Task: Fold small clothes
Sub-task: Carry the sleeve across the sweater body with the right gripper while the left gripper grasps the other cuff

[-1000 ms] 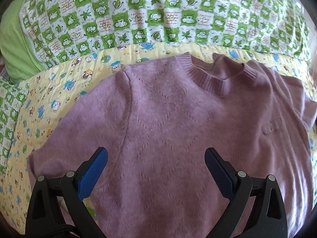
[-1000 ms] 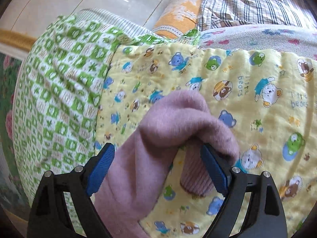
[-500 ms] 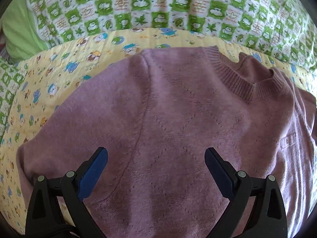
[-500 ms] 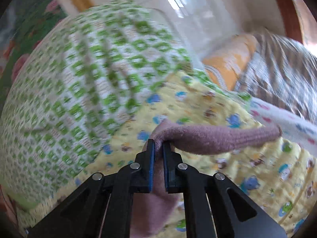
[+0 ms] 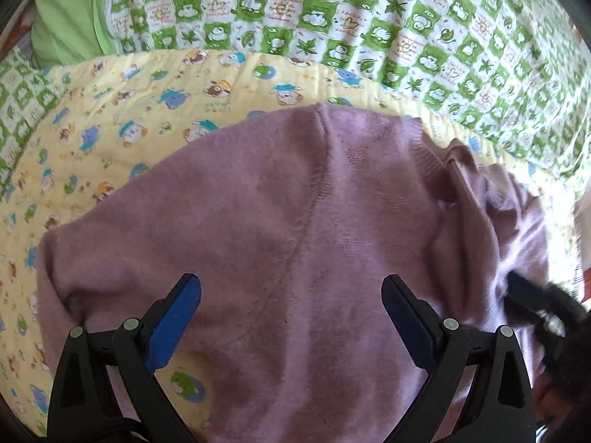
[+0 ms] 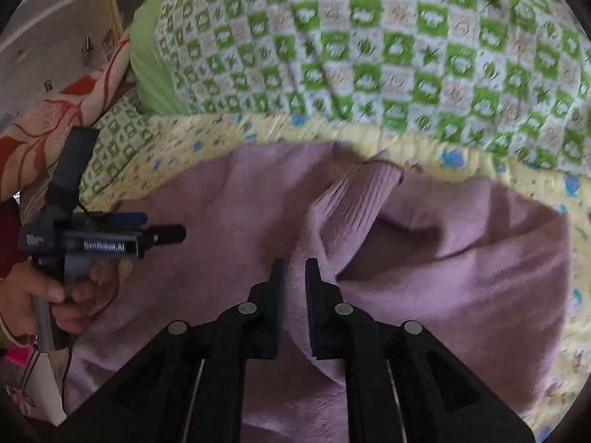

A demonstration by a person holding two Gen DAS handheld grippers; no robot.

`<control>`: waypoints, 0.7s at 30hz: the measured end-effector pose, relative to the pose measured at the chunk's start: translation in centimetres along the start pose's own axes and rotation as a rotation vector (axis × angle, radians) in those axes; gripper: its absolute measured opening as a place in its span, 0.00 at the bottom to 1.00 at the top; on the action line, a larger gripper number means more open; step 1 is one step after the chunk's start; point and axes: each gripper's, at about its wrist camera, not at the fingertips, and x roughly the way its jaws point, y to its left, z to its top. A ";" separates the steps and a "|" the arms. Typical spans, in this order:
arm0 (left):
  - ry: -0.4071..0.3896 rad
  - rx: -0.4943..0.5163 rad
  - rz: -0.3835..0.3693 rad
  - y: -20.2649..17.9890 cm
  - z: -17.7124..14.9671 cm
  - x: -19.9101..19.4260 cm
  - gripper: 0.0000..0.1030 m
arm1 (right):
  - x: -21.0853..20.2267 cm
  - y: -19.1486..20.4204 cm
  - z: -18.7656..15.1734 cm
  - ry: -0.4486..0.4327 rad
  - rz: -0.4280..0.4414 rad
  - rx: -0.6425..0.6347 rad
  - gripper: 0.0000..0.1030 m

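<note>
One purple sweater (image 5: 280, 221) is seen spread on one yellow bear-print quilt (image 5: 110, 118), beside one green checked blanket (image 5: 369, 18). Two grippers are counted. The left gripper (image 5: 291, 291) is held wide apart above the sweater, nothing gripped. The right gripper (image 6: 294, 269) is pinched nearly closed on a fold of one sleeve (image 6: 354, 199), which is laid across the sweater's body.

Both wrist views look closely down on sweater (image 5: 295, 221).
</note>
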 end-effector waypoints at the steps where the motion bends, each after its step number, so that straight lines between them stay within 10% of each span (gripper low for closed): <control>1: 0.007 -0.005 -0.016 -0.3 0.0 0.1 0.96 | 0.4 0.0 -0.5 0.023 0.021 0.019 0.40; 2: 0.016 -0.010 -0.036 -0.6 0.0 0.2 0.96 | 0.3 -0.1 -1.0 0.029 0.039 0.037 0.51; 12: 0.195 -0.040 -0.234 -9.9 2.9 6.1 0.96 | -5.5 -6.3 -3.7 -0.097 -0.082 0.283 0.52; 15: 0.257 0.008 -0.170 -13.2 4.1 9.0 0.92 | -7.0 -8.8 -4.6 -0.109 -0.193 0.355 0.52; 16: 0.269 0.023 -0.167 -14.0 4.2 9.8 0.83 | -7.4 -9.6 -4.7 -0.113 -0.223 0.386 0.52; 18: 0.285 0.065 -0.184 -15.0 4.4 10.4 0.08 | -8.3 -11.4 -5.2 -0.124 -0.265 0.467 0.52; 21: 0.140 0.043 -0.330 -14.6 5.1 5.9 0.11 | -9.8 -13.2 -6.1 -0.153 -0.304 0.529 0.52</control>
